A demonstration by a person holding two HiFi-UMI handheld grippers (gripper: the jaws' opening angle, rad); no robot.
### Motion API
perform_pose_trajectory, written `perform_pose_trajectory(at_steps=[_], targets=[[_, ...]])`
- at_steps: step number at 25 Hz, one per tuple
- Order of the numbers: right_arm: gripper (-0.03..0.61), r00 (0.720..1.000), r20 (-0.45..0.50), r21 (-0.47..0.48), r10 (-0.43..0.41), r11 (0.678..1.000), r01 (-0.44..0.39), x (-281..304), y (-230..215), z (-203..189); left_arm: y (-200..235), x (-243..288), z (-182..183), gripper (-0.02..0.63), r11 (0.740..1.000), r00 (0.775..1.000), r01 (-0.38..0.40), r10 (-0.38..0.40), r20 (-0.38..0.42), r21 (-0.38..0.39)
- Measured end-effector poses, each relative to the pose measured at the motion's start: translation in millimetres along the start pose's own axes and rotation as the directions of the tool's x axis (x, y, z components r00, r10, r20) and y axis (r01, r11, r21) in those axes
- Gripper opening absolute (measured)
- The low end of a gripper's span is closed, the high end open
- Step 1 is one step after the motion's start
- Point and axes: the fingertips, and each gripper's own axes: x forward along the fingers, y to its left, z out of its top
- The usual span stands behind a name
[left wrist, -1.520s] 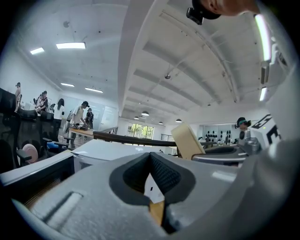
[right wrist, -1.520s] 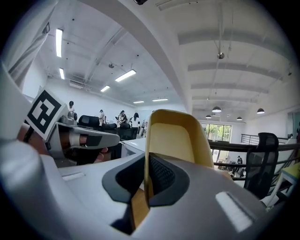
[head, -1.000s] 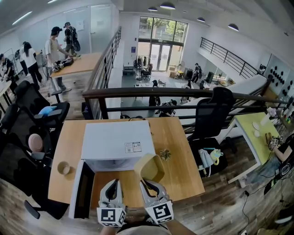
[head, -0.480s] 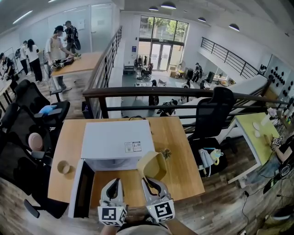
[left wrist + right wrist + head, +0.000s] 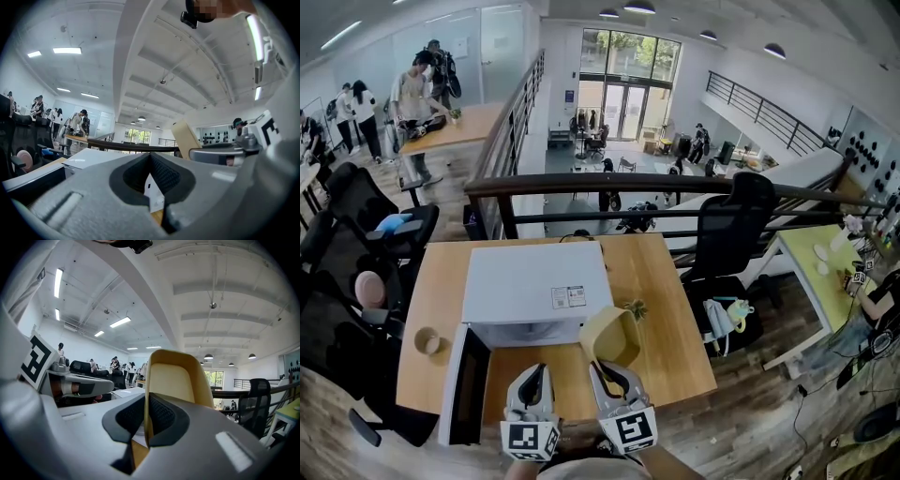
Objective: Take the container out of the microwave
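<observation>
Yellow-tan container (image 5: 610, 337) is already out of the microwave (image 5: 534, 292), just beside its front right corner and above the desk (image 5: 666, 281). Your right tongs (image 5: 607, 372) grasp it by one wall, tipped. Your left tongs (image 5: 532, 377) are clenched on nothing. Grip firmly, level it, then lower it flat onto bare desk.

I look down on a wooden table (image 5: 666, 281) at frame centre, with a dark railing (image 5: 581, 184) behind it and black chairs (image 5: 729, 230) to the left and right. Tall windows (image 5: 623, 66) glow at upper centre, under ceiling lamps (image 5: 639, 7). There's plank floor (image 5: 750, 412) at lower right and a green table (image 5: 811, 272) at far right.
</observation>
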Motion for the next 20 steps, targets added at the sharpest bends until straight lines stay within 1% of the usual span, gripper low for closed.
perform_pose_trajectory(at_steps=[11,20], targets=[[0.021,1.000,-0.007,0.010,-0.005,1.000,0.005,2.0,-2.1,-2.8,-4.0,3.2,-1.6,0.003,1.000,1.000,0.018,-0.018,-0.007,0.006],[0.021,1.000,-0.029,-0.006,-0.001,1.000,0.000,2.9,-3.0,-5.6,-7.5,7.8,-1.9,0.003,0.999,0.999,0.033,-0.033,-0.007,0.011]])
